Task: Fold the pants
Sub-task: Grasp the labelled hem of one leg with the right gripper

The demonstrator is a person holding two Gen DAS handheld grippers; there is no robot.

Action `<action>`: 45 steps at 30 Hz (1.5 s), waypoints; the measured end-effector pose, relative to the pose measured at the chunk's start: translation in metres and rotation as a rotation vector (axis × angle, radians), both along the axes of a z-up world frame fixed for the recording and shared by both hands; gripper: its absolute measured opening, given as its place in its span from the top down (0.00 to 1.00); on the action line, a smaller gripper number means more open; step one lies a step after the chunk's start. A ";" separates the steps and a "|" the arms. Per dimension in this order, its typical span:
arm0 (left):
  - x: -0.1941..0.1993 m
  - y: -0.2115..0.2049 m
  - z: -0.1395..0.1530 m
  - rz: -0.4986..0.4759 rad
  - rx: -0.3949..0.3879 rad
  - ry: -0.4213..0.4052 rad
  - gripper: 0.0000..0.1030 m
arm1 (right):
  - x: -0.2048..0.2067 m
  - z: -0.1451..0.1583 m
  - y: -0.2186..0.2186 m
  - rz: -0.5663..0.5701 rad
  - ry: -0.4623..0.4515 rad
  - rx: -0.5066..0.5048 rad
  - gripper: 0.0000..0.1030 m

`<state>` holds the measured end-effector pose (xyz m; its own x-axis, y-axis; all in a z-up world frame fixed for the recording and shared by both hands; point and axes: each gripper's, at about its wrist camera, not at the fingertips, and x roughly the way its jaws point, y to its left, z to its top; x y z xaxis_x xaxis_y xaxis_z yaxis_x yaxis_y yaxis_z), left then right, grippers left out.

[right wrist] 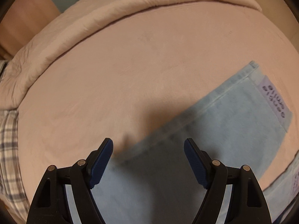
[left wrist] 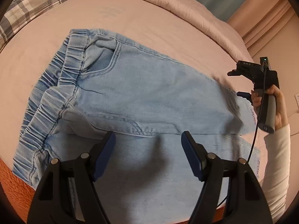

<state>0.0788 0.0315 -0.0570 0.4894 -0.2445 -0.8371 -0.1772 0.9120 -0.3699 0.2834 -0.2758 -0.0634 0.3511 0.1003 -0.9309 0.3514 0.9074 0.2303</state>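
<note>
Pink bedspread (left wrist: 149,18) carries pants (left wrist: 149,93) beneath left claw (left wrist: 148,136).

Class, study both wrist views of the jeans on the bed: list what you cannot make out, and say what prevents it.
- Jeans, left wrist view: the near part is covered by the left gripper and cut by the bottom edge.
- Leg hems, right wrist view: the lower hem's label is cut by the frame edge and unreadable.
- Right gripper: the denim beneath is blurred and in shadow.
- Right hand, left wrist view: partly hidden by the handle.
</note>
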 end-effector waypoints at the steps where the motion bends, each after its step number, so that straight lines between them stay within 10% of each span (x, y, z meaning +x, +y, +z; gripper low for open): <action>1: 0.000 0.000 -0.001 0.003 -0.003 0.002 0.30 | 0.003 -0.004 0.000 -0.006 0.016 -0.003 0.23; 13: -0.001 0.003 -0.003 0.016 -0.019 0.023 0.30 | 0.000 -0.030 0.004 -0.040 0.058 -0.251 0.33; 20: -0.009 0.009 -0.006 0.039 -0.067 0.046 0.30 | -0.034 -0.015 -0.013 -0.046 0.003 -0.179 0.92; 34: -0.034 0.024 0.014 0.119 -0.091 -0.009 0.30 | -0.239 0.085 -0.034 0.018 -0.426 0.046 0.95; 38: -0.033 0.027 0.017 0.131 -0.094 -0.016 0.30 | -0.271 0.064 -0.042 -0.005 -0.428 0.077 0.95; 45: -0.026 0.025 0.030 0.126 -0.069 -0.054 0.34 | -0.205 0.014 -0.048 -0.041 -0.276 0.116 0.95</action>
<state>0.0532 0.0566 -0.0270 0.5640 -0.2344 -0.7918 -0.2665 0.8559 -0.4432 0.0784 -0.3241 -0.0489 0.5951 0.1809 -0.7830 0.2974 0.8556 0.4237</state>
